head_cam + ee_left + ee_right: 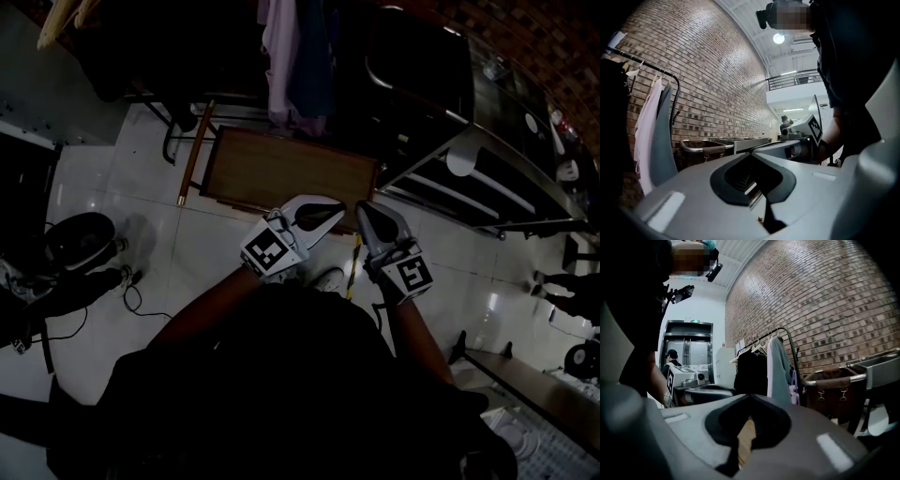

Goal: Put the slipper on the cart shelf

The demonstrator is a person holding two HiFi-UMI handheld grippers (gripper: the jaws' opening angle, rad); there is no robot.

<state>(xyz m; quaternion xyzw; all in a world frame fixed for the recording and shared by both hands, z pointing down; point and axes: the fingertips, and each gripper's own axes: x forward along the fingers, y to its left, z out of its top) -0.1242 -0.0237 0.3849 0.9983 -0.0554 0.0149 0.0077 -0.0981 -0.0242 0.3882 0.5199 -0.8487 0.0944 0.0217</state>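
Slipper – only a likely candidate: a pale rounded object lay on an upper shelf of the metal cart, off to the right of both grippers and well apart from them. In the right gripper view the same pale shape sat under the cart's grey top shelf. Too dim and small to confirm as the slipper.

Left gripper: jaws together, tips meeting, nothing between them. Right gripper: jaws likewise closed and empty. The two were held side by side in front of the person's body, tips near each other, over the near edge of a low wooden table.

Beyond the table – garments on a clothes rail, pink and grey-blue among them. A brown canvas hamper stood beside the cart, against the brick wall. White tiled floor all around; lighting poor in the head view.
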